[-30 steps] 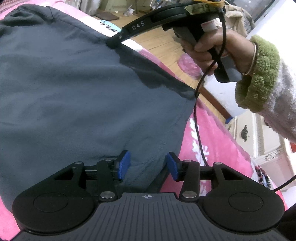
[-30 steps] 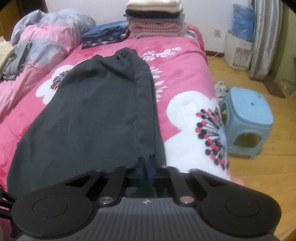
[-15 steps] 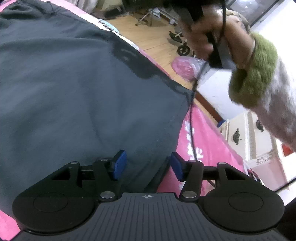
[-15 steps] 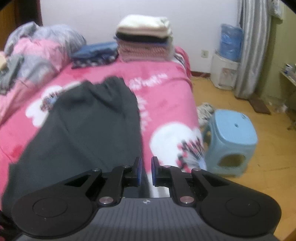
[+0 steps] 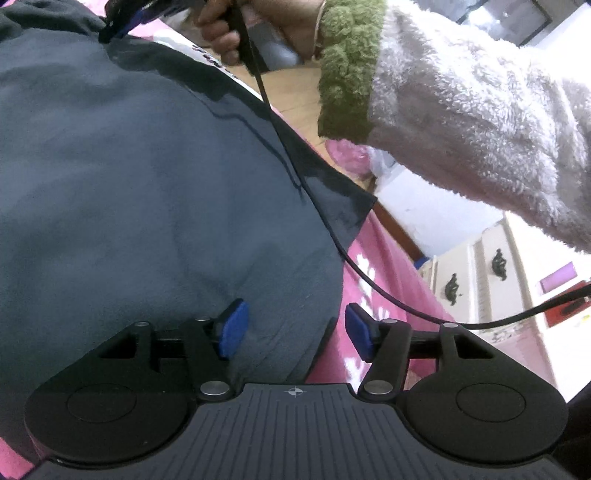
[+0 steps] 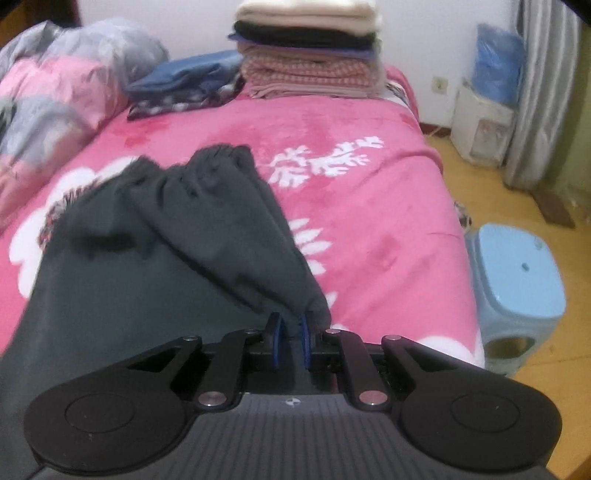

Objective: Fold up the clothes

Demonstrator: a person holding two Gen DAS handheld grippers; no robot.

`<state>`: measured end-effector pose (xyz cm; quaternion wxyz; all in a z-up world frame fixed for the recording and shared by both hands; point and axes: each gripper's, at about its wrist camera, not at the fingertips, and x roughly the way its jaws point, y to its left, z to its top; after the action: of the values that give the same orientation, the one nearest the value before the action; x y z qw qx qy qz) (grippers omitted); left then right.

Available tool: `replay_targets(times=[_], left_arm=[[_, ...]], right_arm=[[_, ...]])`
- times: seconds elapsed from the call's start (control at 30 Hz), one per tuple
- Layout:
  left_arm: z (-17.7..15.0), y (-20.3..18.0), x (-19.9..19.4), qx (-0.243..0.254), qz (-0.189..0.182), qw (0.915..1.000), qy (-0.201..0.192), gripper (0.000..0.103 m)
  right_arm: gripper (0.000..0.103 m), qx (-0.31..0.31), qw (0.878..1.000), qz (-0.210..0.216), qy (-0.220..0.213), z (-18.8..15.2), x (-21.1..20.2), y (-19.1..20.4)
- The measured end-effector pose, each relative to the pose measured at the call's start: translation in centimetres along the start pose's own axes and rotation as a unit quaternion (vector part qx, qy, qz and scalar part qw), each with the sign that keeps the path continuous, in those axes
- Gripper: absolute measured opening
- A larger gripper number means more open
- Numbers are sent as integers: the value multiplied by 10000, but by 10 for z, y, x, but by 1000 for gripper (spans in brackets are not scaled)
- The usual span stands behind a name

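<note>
A dark grey garment (image 5: 147, 184) lies spread on the pink bed cover (image 5: 388, 266). My left gripper (image 5: 295, 325) hovers low over its near corner. Its jaws are opening, and the cloth lies under the gap without either blue pad pressing on it. In the right wrist view my right gripper (image 6: 290, 339) is shut on the garment's (image 6: 147, 295) side edge, which rises in a ridge toward the gathered waistband (image 6: 207, 162). The left wrist view also shows the right gripper (image 5: 122, 18) at the top left, held by a hand (image 5: 236, 22) in a fluffy sleeve (image 5: 461, 122).
A stack of folded clothes (image 6: 310, 55) and a blue folded pile (image 6: 184, 81) sit at the bed's far end, with a crumpled quilt (image 6: 55, 92) on the left. A light blue stool (image 6: 517, 288) stands on the wooden floor. A black cable (image 5: 314, 206) hangs across the garment.
The right gripper has travelled across the bed with the garment's edge, raising a ridge of cloth. The left jaws have spread wider, and the left gripper has stayed over the corner.
</note>
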<state>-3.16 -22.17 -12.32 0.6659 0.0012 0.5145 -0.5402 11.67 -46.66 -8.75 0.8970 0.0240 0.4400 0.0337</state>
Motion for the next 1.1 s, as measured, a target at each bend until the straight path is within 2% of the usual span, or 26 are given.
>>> replay_targets(times=[0.07, 0.23, 0.3, 0.4, 0.53, 0.73, 0.83, 0.97, 1.1], left_arm=[[0, 3, -1, -61, -87, 9999, -31, 60], [-1, 10, -2, -229, -274, 9993, -68, 60], [0, 13, -2, -280, -320, 9991, -81, 60], [1, 14, -1, -326, -354, 9988, -100, 60], [1, 15, -1, -356, -368, 9986, -106, 60], [5, 11, -2, -285, -342, 9989, -114, 60], [6, 11, -3, -290, -306, 9990, -113, 60], [1, 9, -9, -363, -189, 9990, -173, 60], [0, 3, -15, -352, -79, 9992, -198, 61]], right_arm=[[12, 60, 10000, -75, -20, 7, -12, 3], [12, -313, 9973, 373, -555, 37, -31, 28], [12, -596, 9948, 466, -676, 51, -16, 43], [12, -853, 9931, 523, -611, 69, 21, 60], [11, -1031, 9940, -7, -372, 73, 68, 66], [10, -598, 9967, 97, -546, 69, 80, 53], [11, -786, 9952, 30, -577, 68, 79, 57], [12, -708, 9952, 259, -626, 72, 48, 46], [12, -432, 9928, 318, -1070, 57, -24, 11]])
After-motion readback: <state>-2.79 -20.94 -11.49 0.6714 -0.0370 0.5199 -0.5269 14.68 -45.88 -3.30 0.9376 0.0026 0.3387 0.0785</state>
